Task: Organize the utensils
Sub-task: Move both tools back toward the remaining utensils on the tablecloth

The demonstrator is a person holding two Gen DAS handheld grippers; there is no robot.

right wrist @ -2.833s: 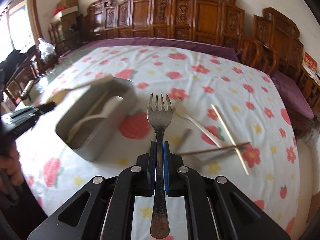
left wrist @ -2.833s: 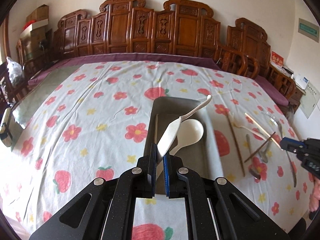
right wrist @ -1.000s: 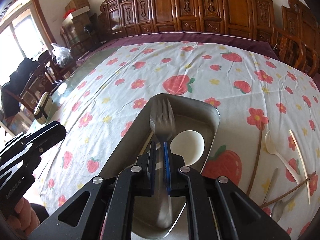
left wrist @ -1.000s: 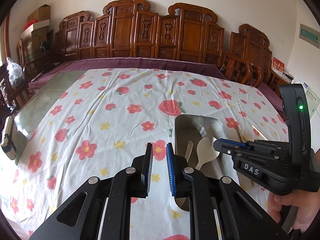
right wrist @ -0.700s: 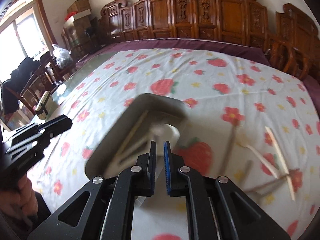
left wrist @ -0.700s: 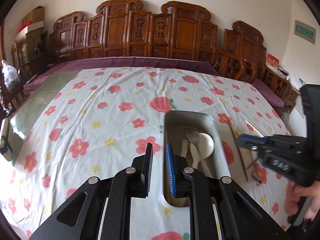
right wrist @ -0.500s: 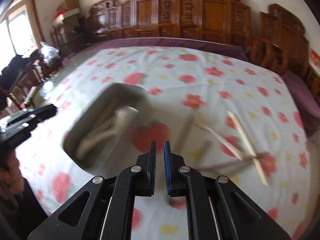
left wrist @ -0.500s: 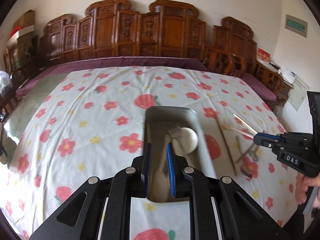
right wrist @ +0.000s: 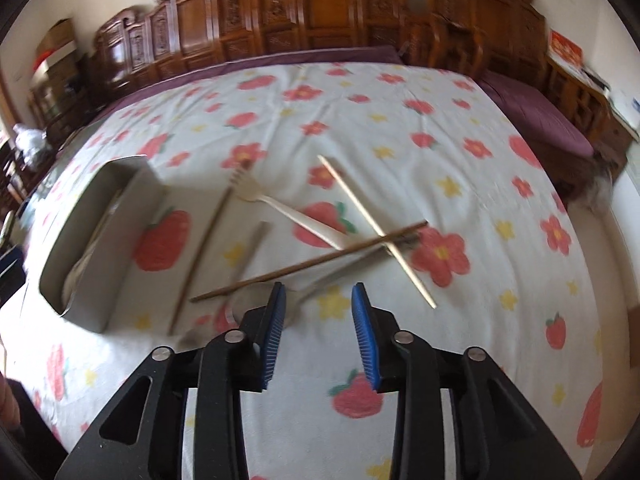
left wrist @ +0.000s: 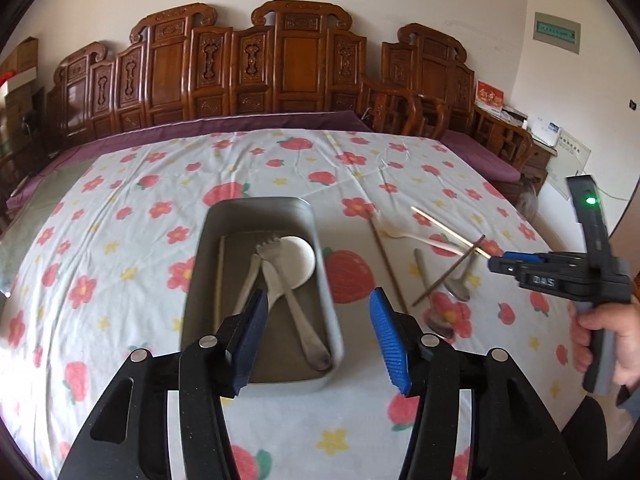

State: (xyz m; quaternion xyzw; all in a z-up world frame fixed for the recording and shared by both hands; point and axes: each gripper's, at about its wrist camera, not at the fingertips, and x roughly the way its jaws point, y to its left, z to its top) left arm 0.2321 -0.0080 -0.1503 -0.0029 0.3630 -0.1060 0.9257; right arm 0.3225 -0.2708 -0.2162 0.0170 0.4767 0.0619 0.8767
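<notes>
A grey metal tray (left wrist: 320, 224) holds a metal fork (left wrist: 292, 296), a white spoon (left wrist: 300, 258), a white knife (left wrist: 246, 280) and a pale chopstick (left wrist: 218, 276). My left gripper (left wrist: 318, 300) is open and empty above the tray's near end. My right gripper (right wrist: 318, 304) is open and empty over loose utensils: a white plastic fork (right wrist: 288, 210), a pale chopstick (right wrist: 372, 226), two brown chopsticks (right wrist: 312, 264) and metal spoons partly hidden under them. The right gripper also shows in the left wrist view (left wrist: 494, 262). The tray shows at the left of the right wrist view (right wrist: 104, 236).
The table wears a white cloth (left wrist: 132, 216) with red flowers and strawberries. Carved wooden chairs (left wrist: 280, 68) line the far edge. A purple cushion (right wrist: 536, 112) lies at the right. The table's right edge drops off near the loose utensils.
The right gripper dropped the metal fork into the tray, swung right over the loose utensils and opened. The left gripper let go of the white knife earlier and now stands wide open.
</notes>
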